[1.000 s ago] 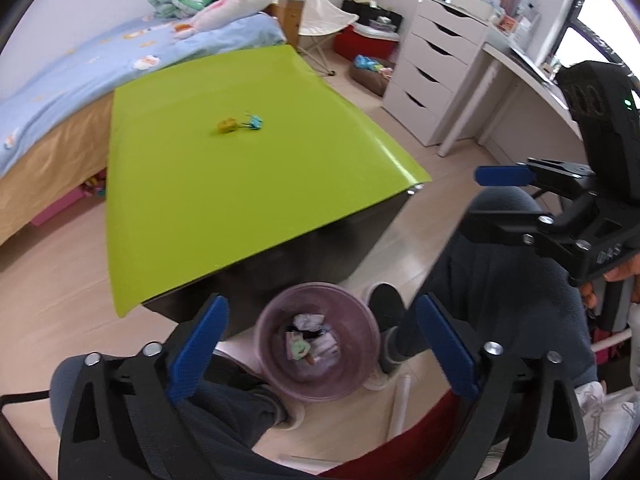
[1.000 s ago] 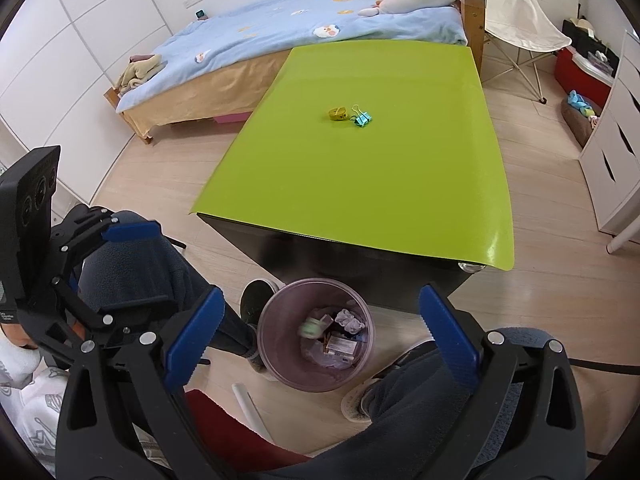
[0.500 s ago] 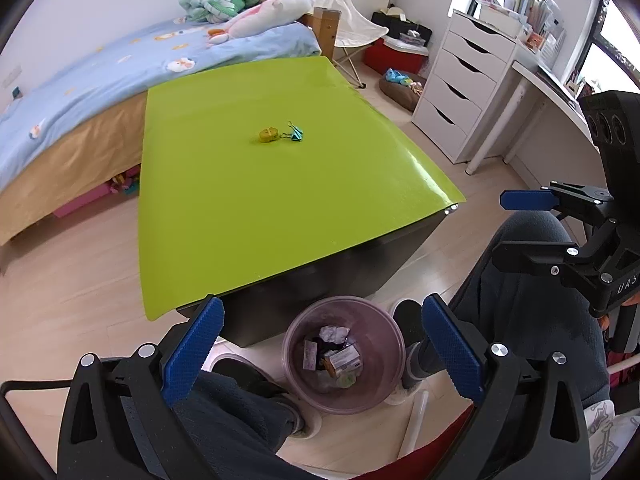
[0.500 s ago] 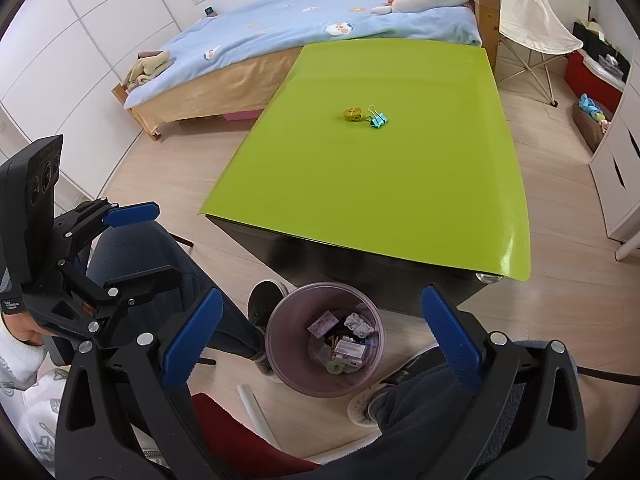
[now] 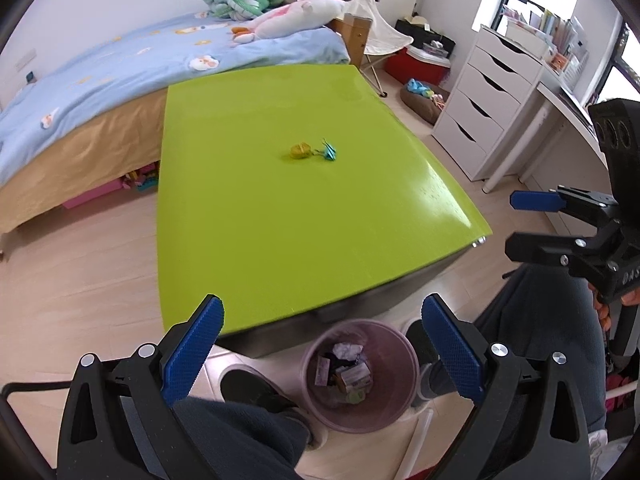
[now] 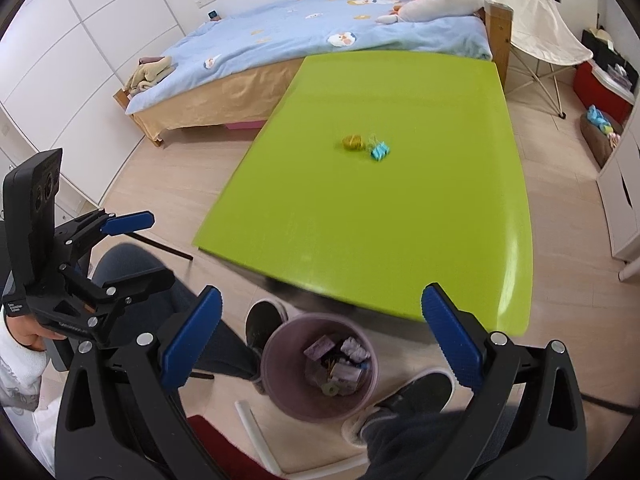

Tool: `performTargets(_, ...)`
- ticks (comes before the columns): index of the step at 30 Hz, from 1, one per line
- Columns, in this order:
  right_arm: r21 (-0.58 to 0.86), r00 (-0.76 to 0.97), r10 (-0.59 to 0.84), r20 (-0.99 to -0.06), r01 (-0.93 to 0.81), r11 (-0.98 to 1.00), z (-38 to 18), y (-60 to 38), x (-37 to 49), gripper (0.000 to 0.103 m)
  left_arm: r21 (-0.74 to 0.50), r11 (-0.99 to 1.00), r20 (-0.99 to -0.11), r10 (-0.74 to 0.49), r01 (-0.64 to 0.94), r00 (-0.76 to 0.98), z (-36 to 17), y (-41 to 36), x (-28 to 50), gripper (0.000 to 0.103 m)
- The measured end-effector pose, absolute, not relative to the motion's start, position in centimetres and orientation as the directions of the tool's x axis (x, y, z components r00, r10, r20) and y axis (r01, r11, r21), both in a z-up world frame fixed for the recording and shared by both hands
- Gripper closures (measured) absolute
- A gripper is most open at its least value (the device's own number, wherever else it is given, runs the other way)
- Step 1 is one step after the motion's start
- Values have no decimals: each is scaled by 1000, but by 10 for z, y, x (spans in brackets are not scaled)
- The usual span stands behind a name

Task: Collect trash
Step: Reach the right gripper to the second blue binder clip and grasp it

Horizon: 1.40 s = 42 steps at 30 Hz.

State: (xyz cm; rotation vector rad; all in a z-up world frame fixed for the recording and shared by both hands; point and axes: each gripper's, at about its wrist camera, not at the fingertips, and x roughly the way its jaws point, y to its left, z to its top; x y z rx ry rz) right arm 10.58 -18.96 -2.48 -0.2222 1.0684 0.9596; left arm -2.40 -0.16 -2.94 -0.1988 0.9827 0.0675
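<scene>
A pink trash bin (image 5: 360, 420) (image 6: 316, 408) stands on the floor at the near edge of the green table (image 5: 280, 220) (image 6: 380, 220), holding several wrappers and scraps. Mid-table lie a small yellow item (image 5: 300, 150) (image 6: 353, 142) and a blue binder clip (image 5: 329, 152) (image 6: 379, 151), side by side. My left gripper (image 5: 320, 316) (image 6: 154, 250) hangs open and empty above the bin. My right gripper (image 6: 322, 304) (image 5: 524, 224) is also open and empty, beside it.
A person's legs and dark shoes (image 6: 264, 320) flank the bin. A bed (image 5: 120, 80) with plush toys lies behind the table. White drawers (image 5: 480, 112) and a desk stand to the right, a folding chair (image 6: 536, 28) at the far corner.
Both grippers have lifted and tilted up toward the table, so the bin sits lower in each view and the tabletop fills more of it. Both stay open.
</scene>
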Motion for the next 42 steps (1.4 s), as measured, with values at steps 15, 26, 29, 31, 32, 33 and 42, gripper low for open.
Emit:
performTargets(15,146,109,502,-858,-885,443,-46,-97,199,5,-131,979,-823,-22,-153,567,-22,19,8,8)
performTargets(26,79,65,391,-918,-937,342,-102,-37,251,16,-143,975,-828,-24,-170,560,-26,28,17,8)
performTargets(29,55,69,355,-932,-944,326,-117,-29,257,30,-146,973,-831,-21,-181,555,-28,32,19,8)
performTargets(31,54,62,344,-937,-947,317,-125,-24,261,35,-148,971,-833,-21,-187,553,-30,34,19,8)
performTargets(32,52,60,341,-938,-949,312,-127,-23,262,42,-149,971,-834,-21,-188,552,-31,35,19,8)
performTargets(33,49,61,336,-940,-950,309,-130,-21,263,44,-150,970,-835,-21,-191,550,-32,35,19,8)
performTargets(42,43,58,334,-941,-956,289,-141,-12,266,68,-162,966,-843,-29,-202,538,-37,36,20,8)
